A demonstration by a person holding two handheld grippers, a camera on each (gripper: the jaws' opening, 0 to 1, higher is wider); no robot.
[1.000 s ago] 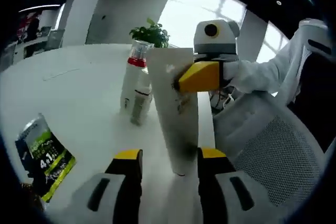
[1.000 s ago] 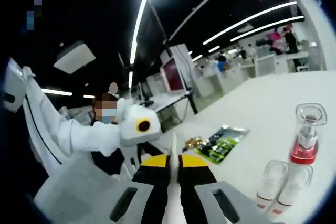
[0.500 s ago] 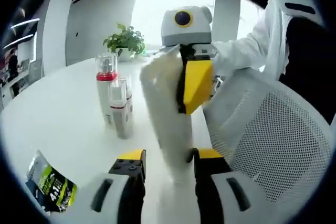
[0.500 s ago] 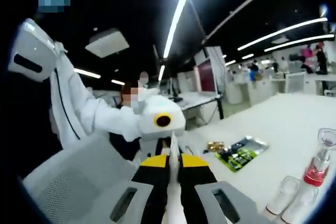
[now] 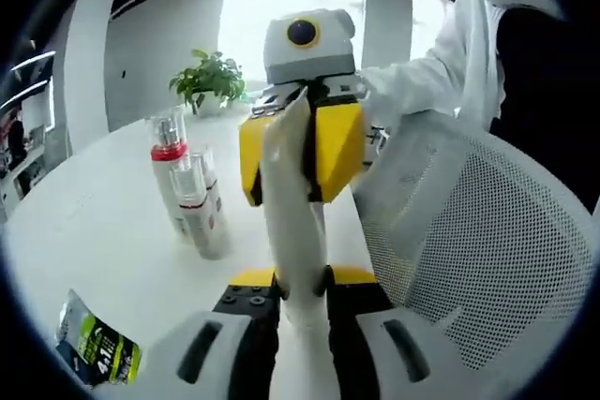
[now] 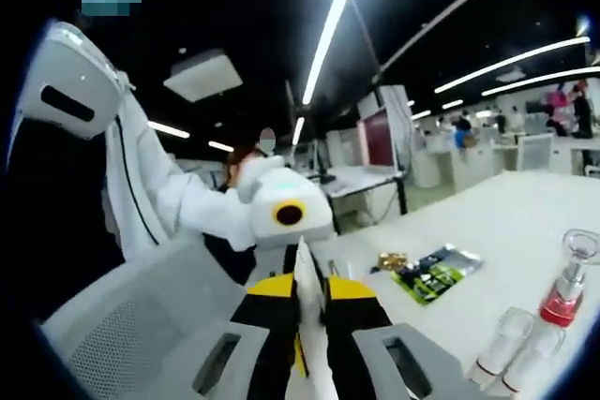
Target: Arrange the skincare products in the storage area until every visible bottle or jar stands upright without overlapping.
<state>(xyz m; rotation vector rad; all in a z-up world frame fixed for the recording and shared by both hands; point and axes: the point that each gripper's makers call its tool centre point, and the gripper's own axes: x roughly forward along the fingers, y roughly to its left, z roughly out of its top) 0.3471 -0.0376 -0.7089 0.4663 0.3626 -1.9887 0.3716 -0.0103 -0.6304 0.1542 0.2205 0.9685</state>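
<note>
A white tube (image 5: 295, 231) stands upright over the white table (image 5: 103, 231), held at both ends. My left gripper (image 5: 302, 278) is shut on its lower end. My right gripper (image 5: 295, 152) comes in from above, its yellow jaws shut on the flat upper end. In the right gripper view, my right gripper (image 6: 307, 289) pinches the tube's thin edge (image 6: 304, 264). A red-collared bottle (image 5: 169, 152) and two clear-capped bottles (image 5: 202, 203) stand upright together to the left of the tube. The same bottles (image 6: 562, 288) show at the right of the right gripper view.
A green sachet (image 5: 98, 348) lies flat near the table's front edge, and shows again (image 6: 436, 269) beside a small gold item (image 6: 386, 259). A potted plant (image 5: 211, 77) stands at the back. A white mesh chair (image 5: 469, 259) is close on the right, with a white sleeve (image 5: 422, 81) above it.
My left gripper's jaws have closed onto the tube's lower end. The right gripper has turned with the tube, so both its yellow jaws now face the left gripper view.
</note>
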